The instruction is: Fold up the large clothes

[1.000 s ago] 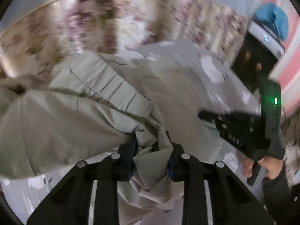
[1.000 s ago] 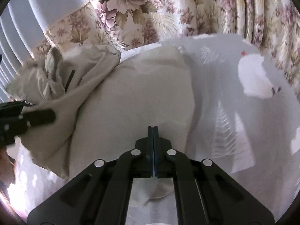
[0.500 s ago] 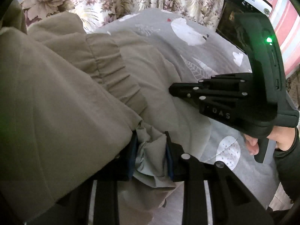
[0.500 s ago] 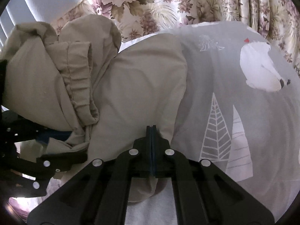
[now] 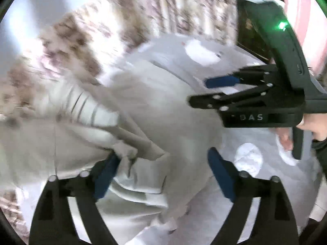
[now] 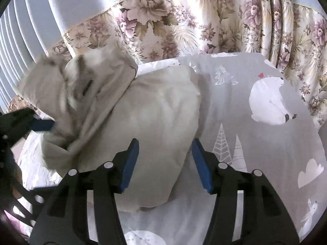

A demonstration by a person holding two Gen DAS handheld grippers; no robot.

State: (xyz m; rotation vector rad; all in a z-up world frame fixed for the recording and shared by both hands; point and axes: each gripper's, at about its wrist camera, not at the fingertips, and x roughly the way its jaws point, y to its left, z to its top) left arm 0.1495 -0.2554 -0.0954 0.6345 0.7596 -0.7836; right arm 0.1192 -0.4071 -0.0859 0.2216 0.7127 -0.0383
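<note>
Floral curtains (image 6: 184, 26) are seen behind a bed covered by a grey sheet (image 6: 265, 153) printed with white polar bears, trees and clouds. On that sheet a large beige garment (image 6: 155, 126) is spread, one smooth part lying flat at the centre of the right wrist view and a bunched part with a gathered waistband (image 5: 87, 110) heaped toward 10 o'clock.

The right gripper (image 6: 165, 163) is seen at 6 o'clock of its own view, its blue-padded jaws opening; the flat edge of the garment lies between them but is not pinched. In the left wrist view the same gripper is seen at 3 o'clock, held by a hand (image 5: 314, 124).

The left gripper (image 5: 161, 171) is shown at 6 o'clock of its view, jaws opening wide. Crumpled fabric lies between them and touches the left pad, yet it is released rather than clamped. This view is blurred.
</note>
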